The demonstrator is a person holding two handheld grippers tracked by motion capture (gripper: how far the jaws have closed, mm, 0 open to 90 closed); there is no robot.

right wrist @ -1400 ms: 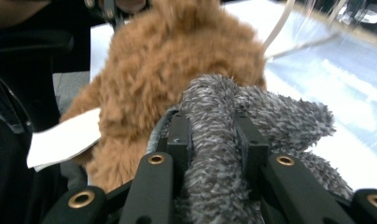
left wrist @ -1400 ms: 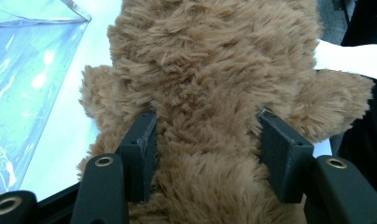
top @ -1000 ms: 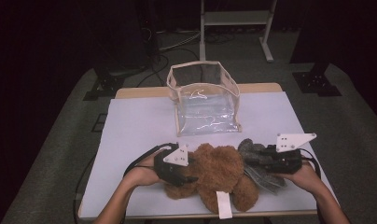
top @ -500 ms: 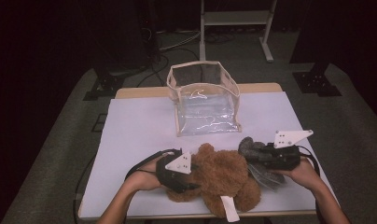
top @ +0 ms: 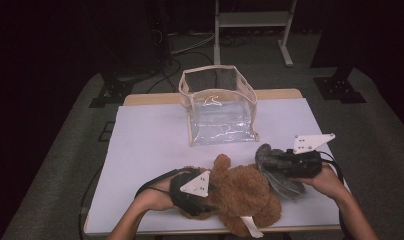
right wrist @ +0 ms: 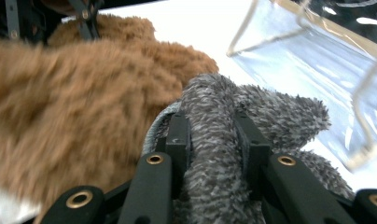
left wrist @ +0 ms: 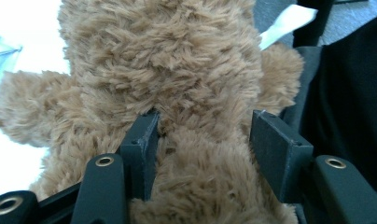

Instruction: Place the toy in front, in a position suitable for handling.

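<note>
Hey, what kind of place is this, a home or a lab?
Likely a lab or recording studio: a lit table amid dark surroundings, cables on the floor, and a metal stand behind.

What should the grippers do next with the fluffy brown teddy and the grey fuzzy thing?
Probably lift both together toward the clear plastic bag. The left gripper is clamped on the fluffy brown teddy bear, the right gripper on the grey fuzzy cloth, both low on the white table, and the bag stands open behind them.

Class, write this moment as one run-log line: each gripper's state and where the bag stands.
left gripper: shut on brown bear | right gripper: shut on grey toy | clear bag: upright, open, behind toys
</note>
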